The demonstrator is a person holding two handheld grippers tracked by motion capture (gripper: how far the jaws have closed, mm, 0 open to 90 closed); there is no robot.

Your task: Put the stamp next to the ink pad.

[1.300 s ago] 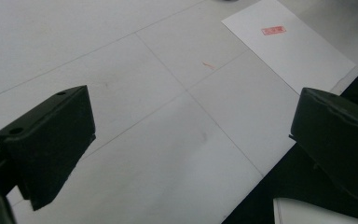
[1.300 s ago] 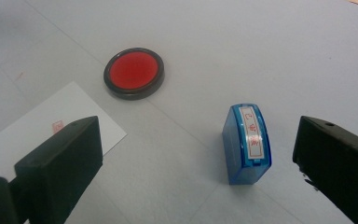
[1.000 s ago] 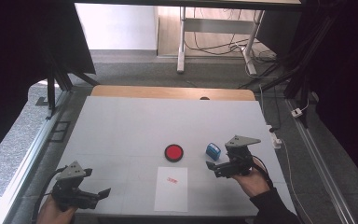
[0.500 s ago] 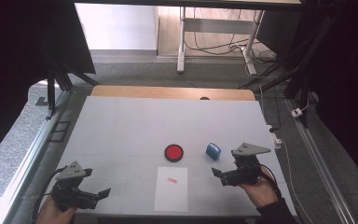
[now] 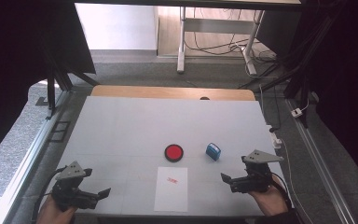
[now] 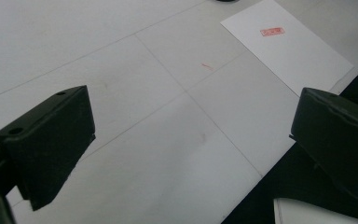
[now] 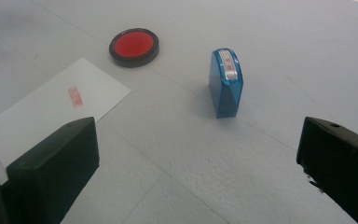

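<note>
Grey flooring, cables and a desk leg fill the room behind, and in front of the person sits the pale surface (image 5: 135, 130), with a wooden strip along its far edge. Largest on it is a white sheet of paper (image 5: 171, 189) lying near the person's side, its long axis running away from them, with a small red stamp mark (image 5: 171, 178) printed near its far end. Just beyond the sheet sits a round ink pad (image 5: 174, 152), black-rimmed, its shallow well holding a red ink surface and nothing else. To the right of the pad, apart from it, stands a small blue stamp (image 5: 213, 151), upright on the surface and touching neither pad nor paper. The right tool (image 5: 225, 180) hovers at the near right, jaws spread wide and holding nothing; in the right gripper view the stamp (image 7: 226, 83) stands ahead of the gap between the jaws and beyond their tips, its narrow top strip running away from the camera. The left tool (image 5: 103, 196) rests low at the near left corner, jaws likewise apart and empty, with the paper (image 6: 286, 44) off to its right. The right hand (image 5: 268, 200) is clearly the nearer to the stamp, so I'd judge any next pickup would be a short reach forward and slightly inward from there.
</note>
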